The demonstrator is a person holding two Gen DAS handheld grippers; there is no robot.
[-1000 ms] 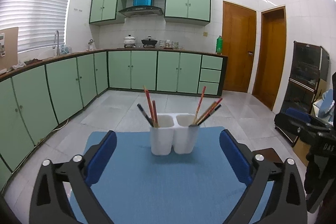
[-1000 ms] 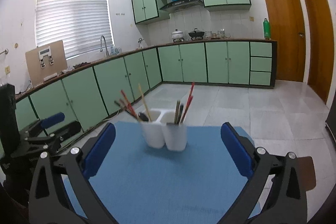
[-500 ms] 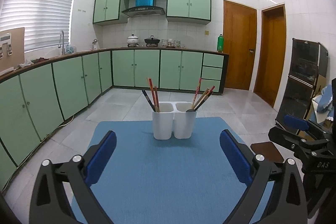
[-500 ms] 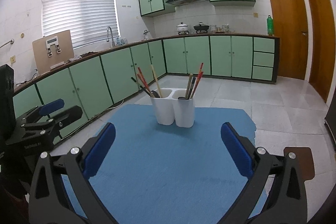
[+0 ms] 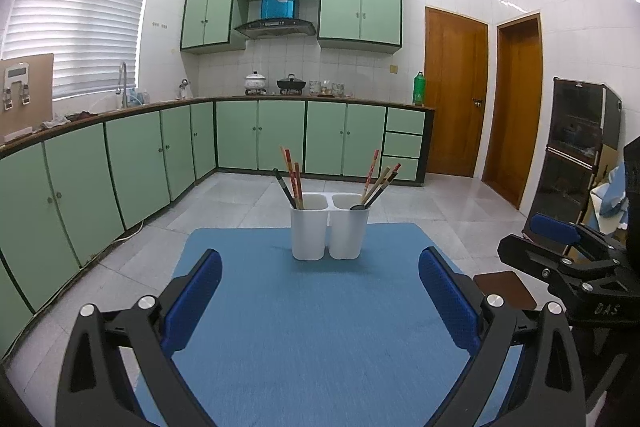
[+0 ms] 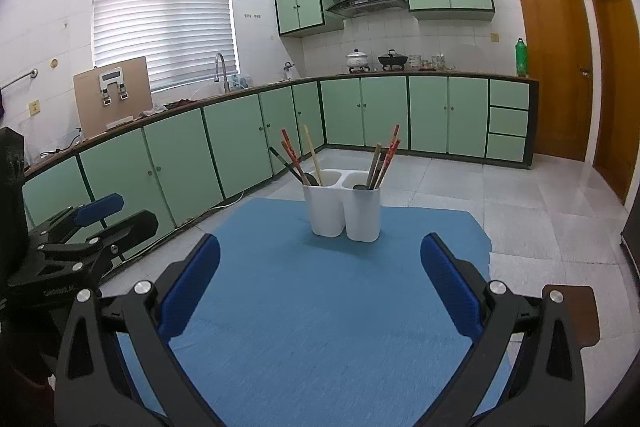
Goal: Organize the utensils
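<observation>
A white two-cup utensil holder (image 5: 329, 227) (image 6: 343, 209) stands upright near the far edge of a blue mat (image 5: 312, 327) (image 6: 320, 307). Chopsticks (image 5: 291, 175) (image 6: 296, 157) and dark spoon handles lean out of both cups. My left gripper (image 5: 320, 291) is open, well back from the holder, with nothing between its blue pads. My right gripper (image 6: 320, 283) is likewise open and holds nothing. Each gripper shows at the edge of the other's view: the right gripper (image 5: 568, 259) at the right side, the left gripper (image 6: 80, 231) at the left side.
The mat covers a small table whose brown corner (image 5: 504, 289) (image 6: 576, 311) shows at the right. Green kitchen cabinets (image 5: 120, 163) run along the left and back walls. Two wooden doors (image 5: 456, 91) and a dark cabinet (image 5: 580, 147) stand at the right, over a tiled floor.
Both grippers have drawn back from the holder and steadied, so it looks smaller and farther away. Both stay open with nothing in them. The holder and utensils have not moved.
</observation>
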